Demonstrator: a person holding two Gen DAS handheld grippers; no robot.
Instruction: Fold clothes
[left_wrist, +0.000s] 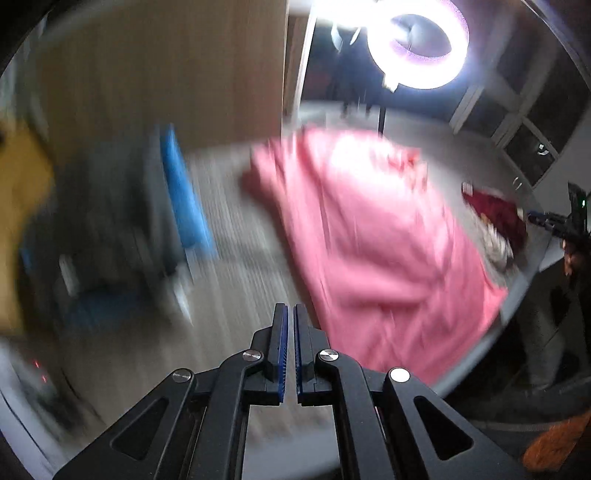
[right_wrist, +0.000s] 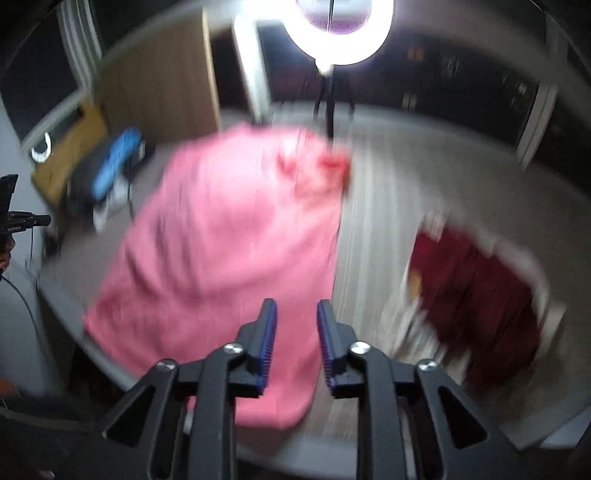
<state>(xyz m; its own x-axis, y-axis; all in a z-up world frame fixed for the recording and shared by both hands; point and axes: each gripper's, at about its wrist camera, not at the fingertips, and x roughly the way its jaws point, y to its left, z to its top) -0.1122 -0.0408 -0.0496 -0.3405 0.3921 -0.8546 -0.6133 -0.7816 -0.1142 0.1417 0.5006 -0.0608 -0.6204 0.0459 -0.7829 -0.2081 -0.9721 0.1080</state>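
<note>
A pink garment lies spread on the grey table; both views are blurred. In the right wrist view the same pink garment fills the middle left. My left gripper is shut with nothing between its blue pads, above the table just left of the garment's near edge. My right gripper stands open over the garment's near right part, with nothing gripped. A dark red garment lies in a white-edged heap to the right, and the dark red garment shows at the far right in the left wrist view.
A blue and dark object sits on the table at the left, seen as the blue object at the back left. A ring light on a stand shines behind the table. A brown box and a wooden panel stand behind.
</note>
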